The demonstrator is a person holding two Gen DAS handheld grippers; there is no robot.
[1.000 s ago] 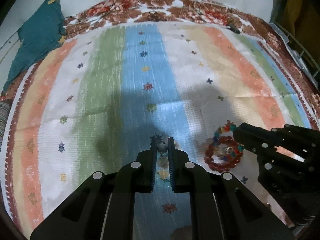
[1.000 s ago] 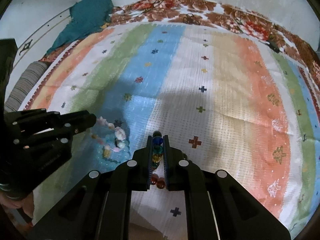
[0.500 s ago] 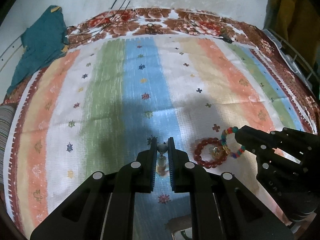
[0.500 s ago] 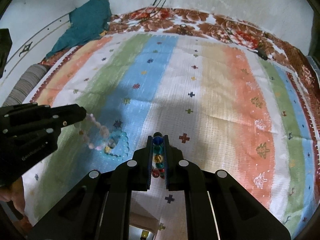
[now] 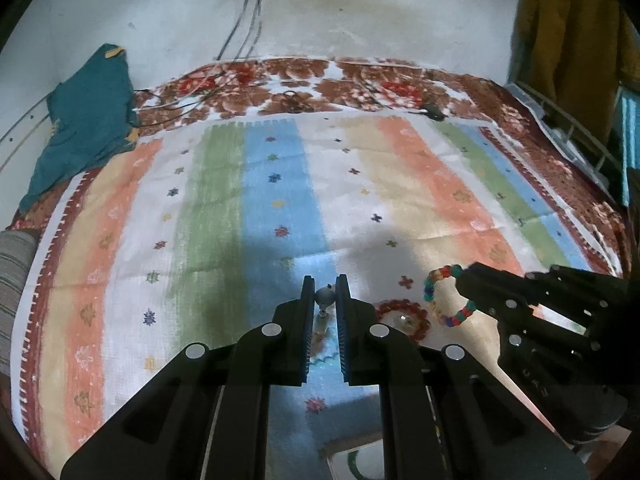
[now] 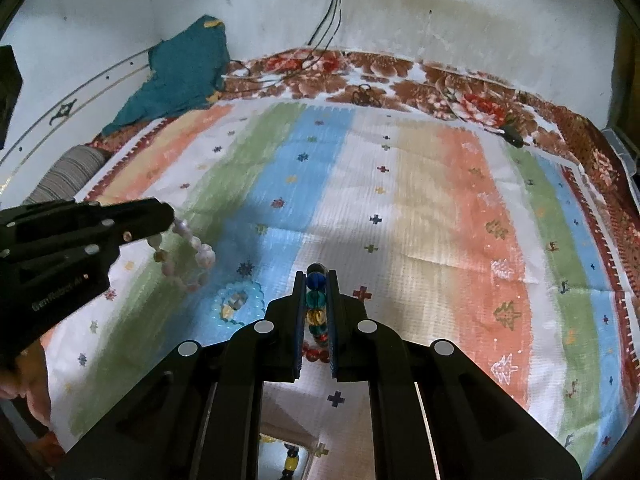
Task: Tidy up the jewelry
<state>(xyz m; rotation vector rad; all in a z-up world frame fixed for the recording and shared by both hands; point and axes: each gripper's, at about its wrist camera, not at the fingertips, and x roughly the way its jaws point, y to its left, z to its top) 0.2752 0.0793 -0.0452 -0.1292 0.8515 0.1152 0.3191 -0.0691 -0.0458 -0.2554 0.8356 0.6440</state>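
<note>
Both of your grippers have risen since a second ago: the striped bedspread (image 5: 360, 184) now sits farther below, and each bracelet hangs clear of it instead of trailing on the cloth. Your left gripper (image 5: 325, 294) is clamped on a pale bead bracelet (image 6: 188, 256); your right gripper (image 6: 316, 292) is clamped on a multicolored bead bracelet (image 5: 448, 294), which dangles as a loop off its tips.

Judging by what lies below, you are only partway through. Two pieces are in hand but not yet put anywhere, and two more remain on the bedspread: a red bead bracelet (image 5: 402, 316) with a small clear piece inside its ring, and a light blue scalloped ring (image 6: 236, 304) holding a couple of small items. No tray or box for sorting is clearly visible; a pale object shows at the bottom edge under each gripper, but you cannot tell what it is.

Your left wrist view shows only one grey bead (image 5: 325, 296) pinched between the fingers, so the pale bracelet's full loop is readable only from the right wrist view. Likewise, the right wrist view shows a stacked column of colored beads between its fingers, while the left wrist view reveals that bracelet's whole hanging ring and the red one beside it.
</note>
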